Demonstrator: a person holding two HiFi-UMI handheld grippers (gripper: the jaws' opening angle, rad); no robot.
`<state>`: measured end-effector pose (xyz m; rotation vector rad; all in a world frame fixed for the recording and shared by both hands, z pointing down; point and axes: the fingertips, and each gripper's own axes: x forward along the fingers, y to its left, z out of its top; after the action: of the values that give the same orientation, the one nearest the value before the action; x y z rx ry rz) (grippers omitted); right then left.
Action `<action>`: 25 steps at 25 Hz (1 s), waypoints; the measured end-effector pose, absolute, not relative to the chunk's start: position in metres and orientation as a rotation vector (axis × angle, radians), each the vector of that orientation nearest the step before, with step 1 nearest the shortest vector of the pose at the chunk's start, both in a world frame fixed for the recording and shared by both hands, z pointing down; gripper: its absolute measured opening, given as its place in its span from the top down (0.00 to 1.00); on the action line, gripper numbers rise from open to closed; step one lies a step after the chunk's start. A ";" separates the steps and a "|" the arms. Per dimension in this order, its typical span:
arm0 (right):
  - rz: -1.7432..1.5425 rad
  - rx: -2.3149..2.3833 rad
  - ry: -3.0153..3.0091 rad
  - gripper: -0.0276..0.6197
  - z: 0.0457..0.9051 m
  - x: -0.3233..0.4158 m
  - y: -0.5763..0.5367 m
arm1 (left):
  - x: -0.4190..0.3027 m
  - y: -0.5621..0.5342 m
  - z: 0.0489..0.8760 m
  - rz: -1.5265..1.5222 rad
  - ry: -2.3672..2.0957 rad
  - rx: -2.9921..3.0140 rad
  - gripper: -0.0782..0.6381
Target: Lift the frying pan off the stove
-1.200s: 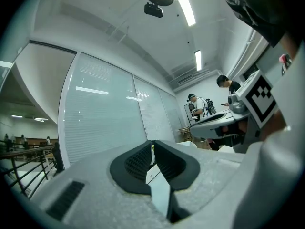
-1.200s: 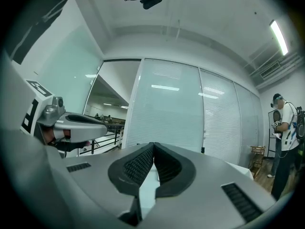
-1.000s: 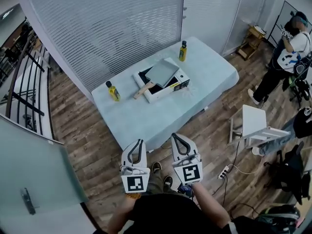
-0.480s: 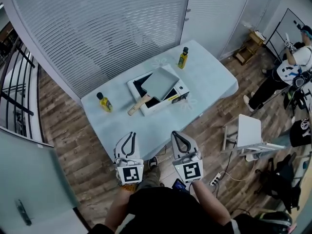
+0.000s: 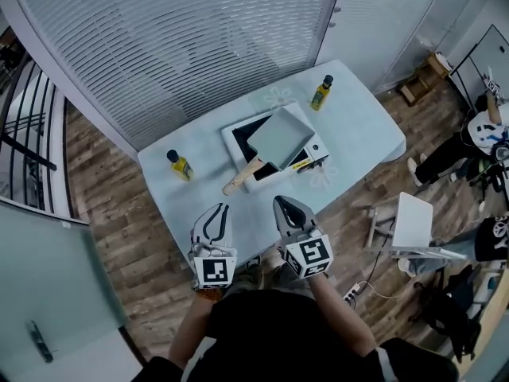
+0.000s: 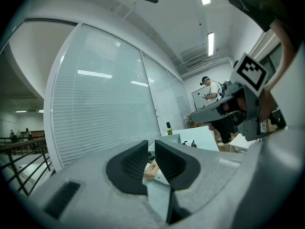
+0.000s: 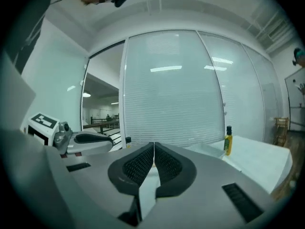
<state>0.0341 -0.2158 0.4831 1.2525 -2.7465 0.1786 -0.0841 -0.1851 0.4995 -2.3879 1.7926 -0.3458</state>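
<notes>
**Both grippers closed and empty at the near table edge; pan sits on the stove**

Nearest the person, the left gripper (image 5: pixel 218 210) and the right gripper (image 5: pixel 282 203) are side by side over the near edge of the table (image 5: pixel 358 130), which is covered in a pale blue cloth. The left jaws are all but together, with only a sliver of gap and nothing in it. The right jaws are pressed flat against each other and are empty too.

Just beyond them the frying pan (image 5: pixel 282 136), rectangular and grey-green, sits on the white stove (image 5: pixel 316 151) at mid-table, well apart from both grippers. Its long axis runs diagonally. The wooden handle (image 5: pixel 242 179) overhangs the stove and points back toward the near-left, roughly at the left gripper, and the pan body is at the far-right end.

One yellow bottle (image 5: pixel 180 165) stands to the left of the stove and another bottle (image 5: pixel 321 92) stands beyond it.
</notes>
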 end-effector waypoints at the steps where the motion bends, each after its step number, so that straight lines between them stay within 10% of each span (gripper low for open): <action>1: 0.252 1.256 -2.754 0.95 0.488 0.032 -0.222 | -0.086 -0.188 0.503 -0.353 1.804 -2.395 0.84; 10: 0.714 1.174 -2.795 0.94 0.535 0.019 -0.275 | -0.091 -0.225 0.535 -0.436 1.828 -2.401 0.74; 25: 1.842 1.081 -2.573 0.60 0.616 -0.016 -0.326 | -0.095 -0.251 0.573 -0.559 1.857 -2.419 0.67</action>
<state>-0.0158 -0.3255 0.6164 1.0806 -2.5726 1.8421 -0.0949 -0.2513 0.5728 -2.4188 1.8569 -0.5591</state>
